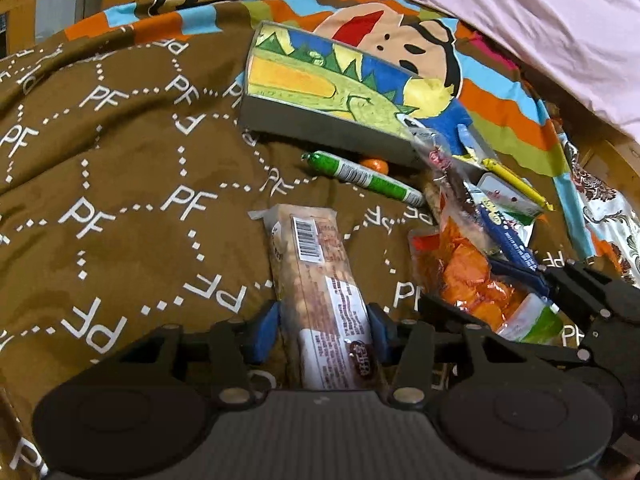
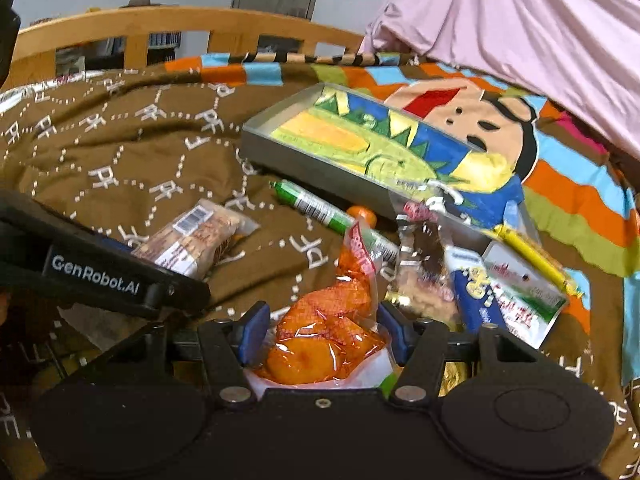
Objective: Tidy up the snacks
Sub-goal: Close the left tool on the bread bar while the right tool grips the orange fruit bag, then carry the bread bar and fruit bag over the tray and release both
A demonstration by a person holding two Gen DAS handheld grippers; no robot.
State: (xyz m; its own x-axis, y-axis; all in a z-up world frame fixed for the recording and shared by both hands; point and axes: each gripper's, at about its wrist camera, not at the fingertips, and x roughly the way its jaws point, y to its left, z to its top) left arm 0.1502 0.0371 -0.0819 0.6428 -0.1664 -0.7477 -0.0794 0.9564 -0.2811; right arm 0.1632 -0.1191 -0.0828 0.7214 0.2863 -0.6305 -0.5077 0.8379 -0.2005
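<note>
A long clear biscuit pack (image 1: 312, 264) with a barcode lies on the brown blanket, and my left gripper (image 1: 322, 332) is shut on its near end, blue pads against both sides. The same pack (image 2: 192, 240) shows at the left of the right wrist view. My right gripper (image 2: 324, 332) is shut on a clear bag of orange snacks (image 2: 320, 312), which also appears at the right of the left wrist view (image 1: 468, 280). Beyond both stands a shallow grey tin (image 1: 320, 128) with a dinosaur picture inside, tilted on the bedding (image 2: 304, 172).
A green sausage stick (image 2: 316, 204) lies before the tin. To its right are piled a blue pack (image 2: 476, 292), a white-and-green pack (image 2: 524, 300) and a yellow stick (image 2: 532, 252). A pink cloth (image 2: 520, 32) hangs at upper right. A wooden bed rail (image 2: 180, 20) bounds the far side.
</note>
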